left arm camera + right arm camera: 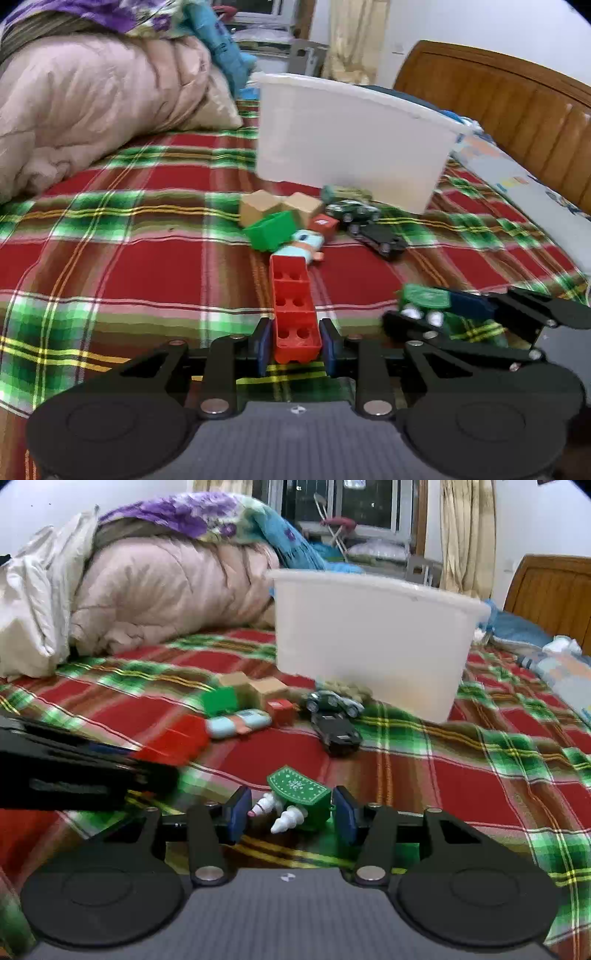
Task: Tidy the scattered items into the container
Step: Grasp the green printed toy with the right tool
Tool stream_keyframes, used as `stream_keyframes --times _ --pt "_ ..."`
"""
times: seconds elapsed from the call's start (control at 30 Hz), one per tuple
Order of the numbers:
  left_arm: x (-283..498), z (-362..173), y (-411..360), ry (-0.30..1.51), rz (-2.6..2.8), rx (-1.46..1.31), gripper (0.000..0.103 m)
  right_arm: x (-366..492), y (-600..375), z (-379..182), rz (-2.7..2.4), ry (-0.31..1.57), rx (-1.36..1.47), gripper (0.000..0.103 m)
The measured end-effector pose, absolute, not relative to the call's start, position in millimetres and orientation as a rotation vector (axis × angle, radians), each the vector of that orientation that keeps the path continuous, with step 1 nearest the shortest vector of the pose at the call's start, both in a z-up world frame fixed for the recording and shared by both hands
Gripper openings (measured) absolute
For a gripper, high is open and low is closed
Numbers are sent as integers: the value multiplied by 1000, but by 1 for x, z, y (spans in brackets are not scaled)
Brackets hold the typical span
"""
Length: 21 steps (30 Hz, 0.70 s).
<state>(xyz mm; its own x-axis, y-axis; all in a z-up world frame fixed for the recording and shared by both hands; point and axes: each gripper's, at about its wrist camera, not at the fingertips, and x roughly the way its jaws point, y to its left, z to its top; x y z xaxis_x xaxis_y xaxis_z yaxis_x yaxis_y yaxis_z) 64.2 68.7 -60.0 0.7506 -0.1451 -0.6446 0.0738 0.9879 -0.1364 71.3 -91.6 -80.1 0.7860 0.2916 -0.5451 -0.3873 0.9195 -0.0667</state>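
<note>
My left gripper [294,341] is shut on the near end of a long red brick [294,310], hollow side up, over the plaid bedspread. My right gripper [291,808] is closed around a green toy with white cones [299,801]; it also shows in the left wrist view [424,301]. The white plastic container [351,144] stands farther back; it also shows in the right wrist view [373,638]. In front of it lie two wooden blocks [275,208], a green brick [271,229], a small red cube [323,225], a light-blue figure [304,245], and toy cars [354,210], one black [378,236].
A pink quilt [92,107] is heaped at the left with a purple and blue blanket on top. A wooden headboard [498,96] rises at the right, with a pillow [517,184] below it. The left gripper's arm [74,771] crosses the right wrist view's left side.
</note>
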Motion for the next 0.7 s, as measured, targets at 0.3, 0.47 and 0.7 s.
stream_keyframes --times 0.3,0.47,0.7 --pt "65 -21 63 616 -132 -40 29 73 -96 -42 324 415 -252 52" --pt "72 -35 64 665 -98 -56 30 82 -103 -59 292 473 -213 52" --pt "75 -63 56 736 -54 -82 52 86 -109 -83 301 567 -128 63"
